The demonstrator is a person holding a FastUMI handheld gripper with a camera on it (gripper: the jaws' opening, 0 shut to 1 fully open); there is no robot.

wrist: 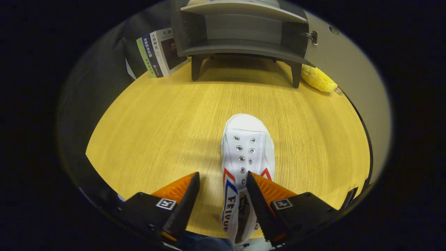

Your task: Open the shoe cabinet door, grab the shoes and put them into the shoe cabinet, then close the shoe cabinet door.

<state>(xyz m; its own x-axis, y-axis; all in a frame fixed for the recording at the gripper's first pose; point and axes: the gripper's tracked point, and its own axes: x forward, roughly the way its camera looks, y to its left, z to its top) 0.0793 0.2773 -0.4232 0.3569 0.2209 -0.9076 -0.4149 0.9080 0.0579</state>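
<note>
The tongs (223, 188) stand released, the shoe (247, 157) near its right finger (259, 204), on the table (156, 122); cabinet (240, 31) open far off; closing off-centre could probably twist the shoe aside.

One white shoe (248, 153) on the wooden table (156, 132), toe pointing away, heel end between the gripper's (223, 181) two fingers, which stand apart. One grey shoe cabinet (240, 31) at the far side, its one door (343, 62) swung open to the right, two shelves inside. Three books (158, 52) stand far left. One yellow plush thing (317, 79) lies far right, beside the cabinet's leg.
</note>
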